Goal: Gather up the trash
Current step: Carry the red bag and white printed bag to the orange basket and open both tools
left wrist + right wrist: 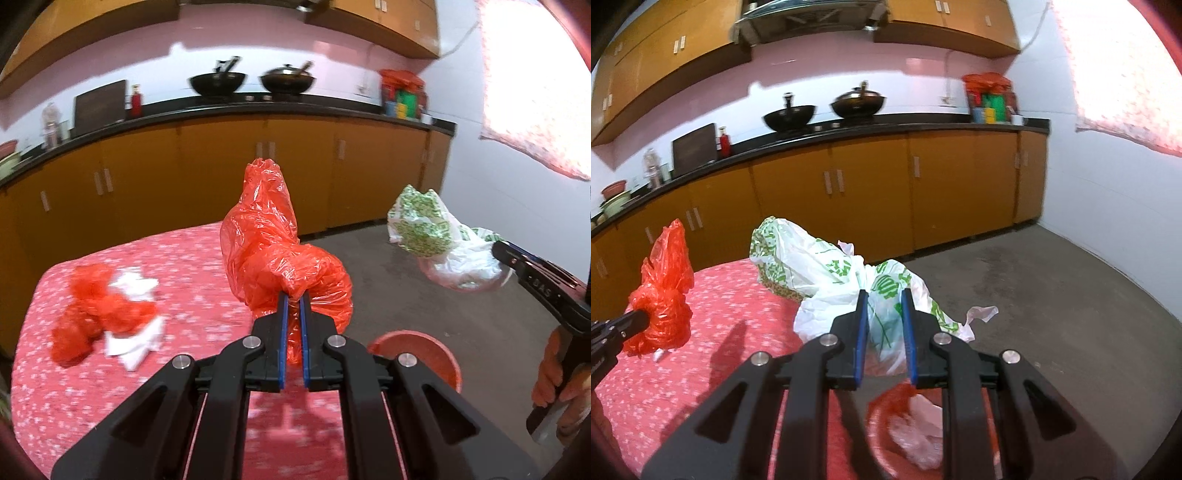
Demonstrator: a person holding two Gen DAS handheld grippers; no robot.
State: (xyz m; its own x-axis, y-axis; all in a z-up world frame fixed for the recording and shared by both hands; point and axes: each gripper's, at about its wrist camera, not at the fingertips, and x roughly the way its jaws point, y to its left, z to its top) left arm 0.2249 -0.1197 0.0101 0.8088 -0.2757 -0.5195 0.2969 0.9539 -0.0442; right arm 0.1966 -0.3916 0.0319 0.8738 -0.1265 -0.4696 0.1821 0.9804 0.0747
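Above the red-clothed table (92,387), my left gripper (293,299) pinches a crumpled orange plastic bag (273,251) tight. From the right wrist: my right gripper (884,295) clamps a white-and-green bag (812,266), a red bin (886,417) below.

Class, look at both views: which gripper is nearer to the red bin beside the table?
Right. The right gripper, holding the white-and-green bag, hangs almost above the red bin; the left gripper is over the table edge beside it.

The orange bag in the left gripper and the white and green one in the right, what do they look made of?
Orange bag: thin glossy plastic film, judging by its crinkles and translucent shine. White and green bag: likely similar thin plastic, with printed green patterning and soft crumpled folds.
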